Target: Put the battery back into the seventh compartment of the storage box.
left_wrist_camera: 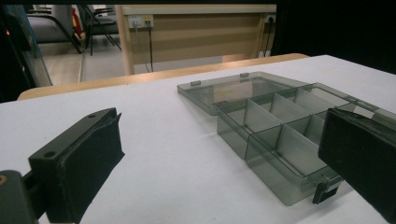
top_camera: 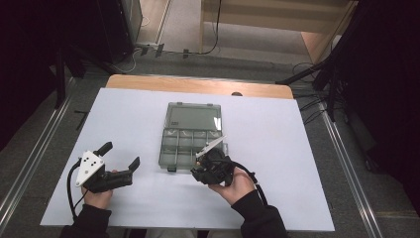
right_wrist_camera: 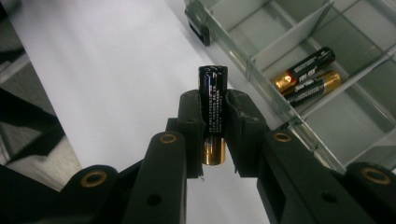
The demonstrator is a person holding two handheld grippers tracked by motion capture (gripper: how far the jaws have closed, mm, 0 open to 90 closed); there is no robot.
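A clear smoky compartment box [top_camera: 190,141] lies open on the white table, its lid [top_camera: 193,116] folded back on the far side. In the right gripper view two black and gold batteries [right_wrist_camera: 306,77] lie side by side in one compartment of the box [right_wrist_camera: 261,56]. My right gripper [right_wrist_camera: 214,112] is shut on a third black and gold battery [right_wrist_camera: 212,95], held just in front of the box's near edge; from above it [top_camera: 208,168] sits at the box's near right corner. My left gripper [top_camera: 121,158] rests open at the near left, the box [left_wrist_camera: 280,135] ahead of its right jaw.
The white sheet [top_camera: 124,119] covers the table, with a wooden edge [top_camera: 198,85] at the far side. Metal rails [top_camera: 29,158] run along both sides on the floor. Cables and a desk [top_camera: 277,20] lie beyond the table.
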